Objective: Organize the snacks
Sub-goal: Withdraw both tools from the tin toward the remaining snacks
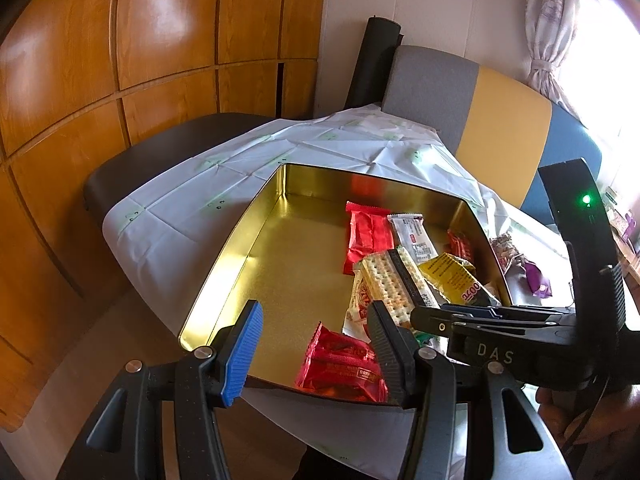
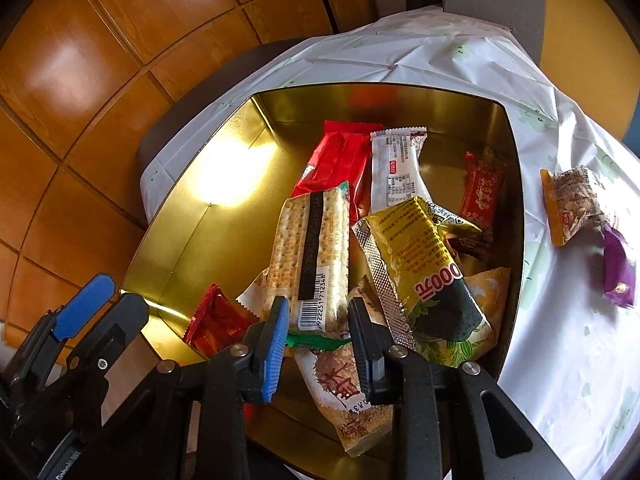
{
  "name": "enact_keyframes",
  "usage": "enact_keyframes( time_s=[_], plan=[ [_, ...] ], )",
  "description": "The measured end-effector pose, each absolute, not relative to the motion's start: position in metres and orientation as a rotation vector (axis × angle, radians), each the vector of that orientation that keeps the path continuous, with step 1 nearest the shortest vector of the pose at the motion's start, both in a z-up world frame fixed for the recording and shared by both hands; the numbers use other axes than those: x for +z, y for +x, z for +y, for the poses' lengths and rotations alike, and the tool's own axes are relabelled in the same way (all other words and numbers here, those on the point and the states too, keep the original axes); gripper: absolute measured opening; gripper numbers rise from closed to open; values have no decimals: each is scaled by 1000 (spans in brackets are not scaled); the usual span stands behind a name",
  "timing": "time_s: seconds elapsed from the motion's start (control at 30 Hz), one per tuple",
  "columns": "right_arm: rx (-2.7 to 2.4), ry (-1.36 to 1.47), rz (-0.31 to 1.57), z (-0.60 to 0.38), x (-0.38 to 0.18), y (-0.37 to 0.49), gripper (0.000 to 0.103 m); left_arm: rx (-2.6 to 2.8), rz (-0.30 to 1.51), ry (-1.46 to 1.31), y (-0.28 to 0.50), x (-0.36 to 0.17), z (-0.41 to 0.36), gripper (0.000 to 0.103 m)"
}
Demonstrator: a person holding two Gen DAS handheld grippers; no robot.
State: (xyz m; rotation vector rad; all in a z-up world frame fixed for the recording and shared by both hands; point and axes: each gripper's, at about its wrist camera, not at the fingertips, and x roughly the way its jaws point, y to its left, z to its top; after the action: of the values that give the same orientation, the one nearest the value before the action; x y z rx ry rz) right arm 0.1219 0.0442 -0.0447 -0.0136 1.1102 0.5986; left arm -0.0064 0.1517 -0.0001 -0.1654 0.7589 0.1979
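A gold tin point(image 1: 240, 248) point(image 2: 192, 232) stands on the white tablecloth with several snack packets piled in its right half. My right gripper point(image 2: 318, 328) point(image 1: 420, 314) is shut on the barcode end of a cracker packet point(image 2: 312, 248) point(image 1: 386, 276), which lies tilted over the pile. Beside it lie a yellow-green packet point(image 2: 424, 264), a white packet point(image 2: 396, 168) and a long red packet point(image 2: 340, 160). My left gripper point(image 1: 314, 348) point(image 2: 102, 314) stands open at the tin's near-left rim, over a small red packet point(image 1: 340, 364) point(image 2: 216, 320), with nothing between its fingers.
On the tablecloth point(image 2: 560, 340) right of the tin lie a nut packet point(image 2: 572, 204) and a purple packet point(image 2: 618, 272). A grey, yellow and blue chair back point(image 1: 480, 108) stands behind the table. Wooden cabinet doors point(image 1: 120, 60) fill the left side, with a dark seat point(image 1: 160, 148) below.
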Motion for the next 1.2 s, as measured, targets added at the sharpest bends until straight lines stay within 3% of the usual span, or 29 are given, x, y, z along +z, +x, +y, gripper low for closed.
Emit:
enact_keyframes(
  time_s=[0.63,1.1,1.2],
  plan=[
    [572,-14,1002,15,-21,101,34,181,764,-136,-6,1,142,55],
    [338,81,959,-129,-6,94,42,131,777,-78,3,2,114,55],
    [269,80,976,-161,-10,94,47,120,785,-69,5,0,108,55]
  ],
)
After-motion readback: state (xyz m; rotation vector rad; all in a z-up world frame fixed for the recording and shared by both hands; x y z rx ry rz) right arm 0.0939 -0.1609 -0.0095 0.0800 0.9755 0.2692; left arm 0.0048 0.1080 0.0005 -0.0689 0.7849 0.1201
